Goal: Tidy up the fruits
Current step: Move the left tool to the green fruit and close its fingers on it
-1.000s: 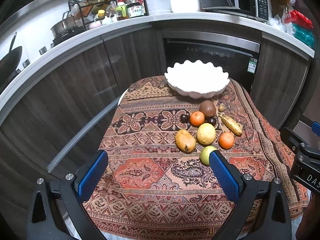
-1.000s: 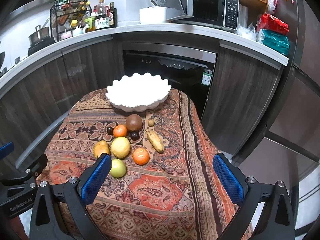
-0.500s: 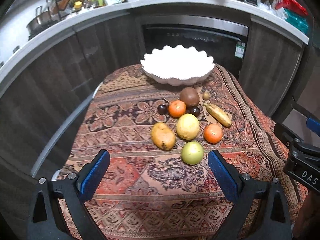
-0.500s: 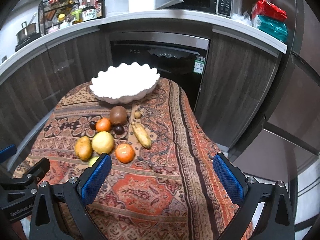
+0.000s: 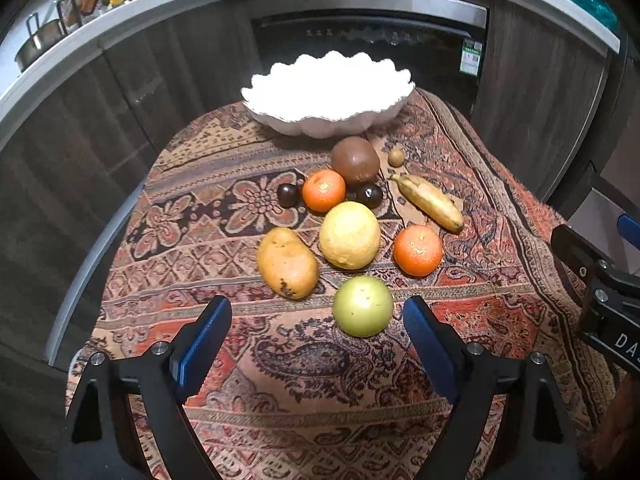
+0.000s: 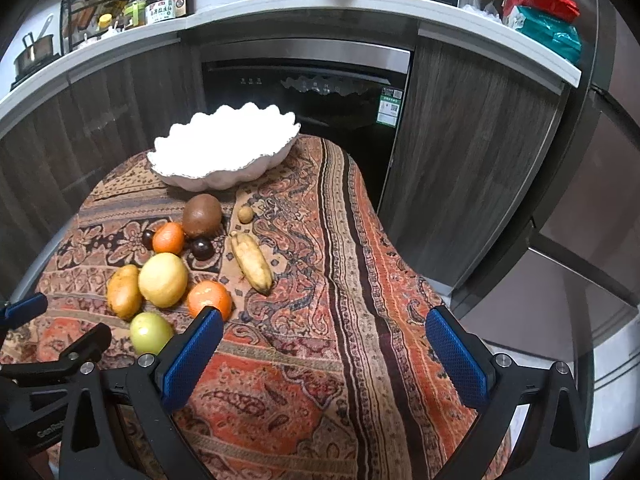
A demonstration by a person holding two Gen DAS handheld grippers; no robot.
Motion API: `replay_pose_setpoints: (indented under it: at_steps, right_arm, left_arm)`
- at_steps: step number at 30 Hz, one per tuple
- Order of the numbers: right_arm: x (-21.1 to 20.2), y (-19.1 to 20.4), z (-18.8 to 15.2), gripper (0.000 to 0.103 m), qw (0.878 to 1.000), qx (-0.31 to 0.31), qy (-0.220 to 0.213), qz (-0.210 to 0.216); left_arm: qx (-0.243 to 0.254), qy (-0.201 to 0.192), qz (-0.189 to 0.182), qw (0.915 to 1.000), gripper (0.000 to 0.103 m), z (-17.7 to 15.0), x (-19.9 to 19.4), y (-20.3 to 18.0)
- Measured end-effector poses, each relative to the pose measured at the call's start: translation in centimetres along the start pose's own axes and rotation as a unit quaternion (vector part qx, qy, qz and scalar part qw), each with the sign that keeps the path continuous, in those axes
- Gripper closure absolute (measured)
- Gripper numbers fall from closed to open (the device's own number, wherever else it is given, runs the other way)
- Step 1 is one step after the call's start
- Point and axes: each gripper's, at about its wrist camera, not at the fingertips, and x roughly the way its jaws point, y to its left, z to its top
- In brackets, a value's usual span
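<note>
While the left gripper [image 5: 316,320] narrows its jaws just short of the green apple [image 5: 363,306] — nothing gripped — the right gripper [image 6: 324,344] gapes wide, empty.

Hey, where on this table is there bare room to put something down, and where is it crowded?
Free: the cloth right of the banana out to the table edge; the near strip below the green fruit; the cloth left of the potato-shaped fruit; the white bowl looks empty. Crowded: the cluster between bowl and green fruit.
</note>
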Motion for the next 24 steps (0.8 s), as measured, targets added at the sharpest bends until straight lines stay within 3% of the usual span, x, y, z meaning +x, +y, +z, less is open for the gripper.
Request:
replay_pose_setpoints:
  at_steps: [14,20,24]
  right_arm:
    - [4.2,-0.4,-0.8,0.000,0.999,0.001,0.035,-0.003]
    - [5.2,-0.5,-1.1,0.000,0.999,0.006,0.047,-0.005]
    - [5.6,-0.3,-1.2,0.000,0.999,0.002,0.051,-0.006]
  left_arm:
    - [0.010,0.042,-0.013,0.9990,0.021,-0.8,5.8,-1.9]
    - [0.014,0.053,-0.020,0.9983,0.033,-0.7,7.4,-2.6]
    - [0.013,0.064,-0.030,0.9974,0.048,-0.8,8.4,-2.7]
